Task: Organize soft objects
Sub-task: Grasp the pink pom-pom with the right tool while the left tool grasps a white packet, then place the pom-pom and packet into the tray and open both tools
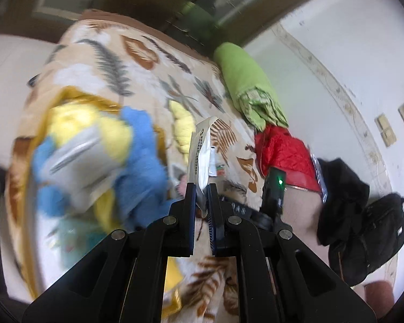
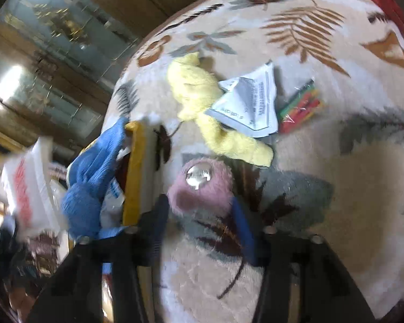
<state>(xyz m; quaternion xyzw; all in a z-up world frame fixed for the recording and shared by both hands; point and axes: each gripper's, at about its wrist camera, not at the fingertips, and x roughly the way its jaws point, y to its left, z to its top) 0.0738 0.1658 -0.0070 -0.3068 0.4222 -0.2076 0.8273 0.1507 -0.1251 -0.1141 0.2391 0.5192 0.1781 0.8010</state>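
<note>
My left gripper [image 1: 201, 188] is shut on a white printed packet [image 1: 202, 153] and holds it upright above the leaf-patterned blanket [image 1: 137, 62]. To its left a yellow-rimmed box [image 1: 67, 99] holds blue [image 1: 142, 156] and yellow [image 1: 75, 126] fluffy cloths, blurred. My right gripper [image 2: 199, 202] is open, its fingers on either side of a pink fluffy thing [image 2: 202, 188] with a shiny disc, lying on the blanket. Beyond it lie a yellow fluffy cloth [image 2: 202, 97], a white printed packet [image 2: 247, 105] and a red-green packet [image 2: 300, 106]. A blue cloth [image 2: 94, 183] hangs over the box rim [image 2: 133, 172].
A green rolled cloth [image 1: 245, 83] and a red quilted cloth [image 1: 282, 153] lie at the blanket's right side. A black bag [image 1: 374, 237] and dark clothing [image 1: 339, 196] sit by the white wall. A white plastic bag [image 2: 27, 185] shows at the right wrist view's left.
</note>
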